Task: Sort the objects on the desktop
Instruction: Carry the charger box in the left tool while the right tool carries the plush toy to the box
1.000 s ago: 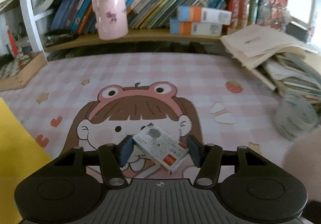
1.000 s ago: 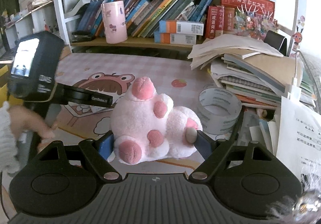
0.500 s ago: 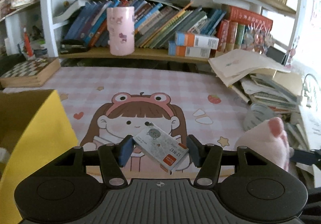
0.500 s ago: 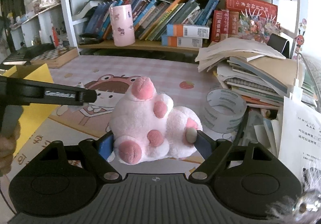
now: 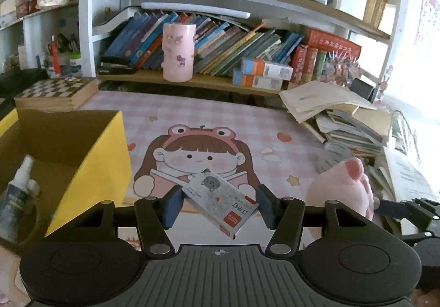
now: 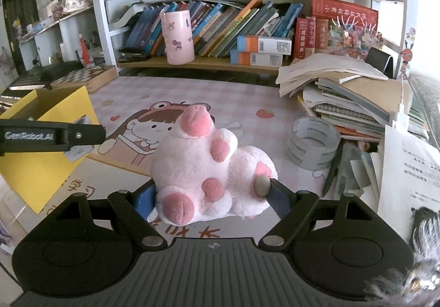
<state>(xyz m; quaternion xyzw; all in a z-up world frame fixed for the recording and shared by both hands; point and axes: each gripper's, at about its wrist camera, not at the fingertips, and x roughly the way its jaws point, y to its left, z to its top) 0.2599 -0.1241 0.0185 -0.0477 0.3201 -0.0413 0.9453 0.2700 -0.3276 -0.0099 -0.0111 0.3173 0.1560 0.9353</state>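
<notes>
Two items are in hand and neither has reached the yellow box (image 5: 90,153), so the sorting looks, at a guess, about midway. That box stands open-topped to the left of both tools, just ahead of the left one, and at least one thing already lies inside it: a small spray bottle (image 5: 16,191) against the near wall. What else it holds cannot be made out.

Largest of the carried items is the pink plush toy (image 6: 209,172), squeezed between the jaws of the right gripper (image 6: 211,198), which bite into its soft body; it hangs clear above the desk mat (image 6: 247,98), with the box off to that tool's left. It still has to travel across and be dropped in.

Smaller is the staple box (image 5: 220,197), clamped cornerwise and tilted in the left gripper (image 5: 220,205), whose blue pads press its ends. It sits just right of the yellow wall, so this one probably goes in first.

Left on the desk, ahead and right of the right tool, is a tape roll (image 6: 313,142) beside the paper stack (image 6: 343,92); it probably awaits sorting too.
</notes>
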